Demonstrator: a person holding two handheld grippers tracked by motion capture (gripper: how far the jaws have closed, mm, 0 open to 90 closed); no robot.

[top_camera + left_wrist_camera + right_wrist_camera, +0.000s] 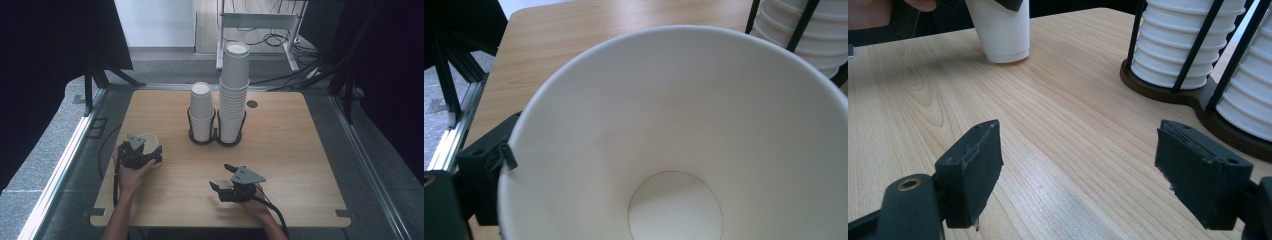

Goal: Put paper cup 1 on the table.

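Smooth white paper cup [684, 135], tapered, w/ round seamed base, sits lower left of the high view on matte woodgrain table [300, 150]. Left gripper [141, 155] straddles its rim; grip unclear, far jaw hidden. Right gripper [226, 179] lower centre, jaws apart, empty. Ribbed cup stacks [233, 95] in black wire holder [216, 137] behind. No print seen.

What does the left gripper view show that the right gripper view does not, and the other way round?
Left gripper view: the inside of the white cup, down to its round bottom. Right gripper view: that cup's outside, standing upright on the table, and the open jaws of the right gripper, with nothing between them. Both: the wooden table and the stacked cups in the black rack.
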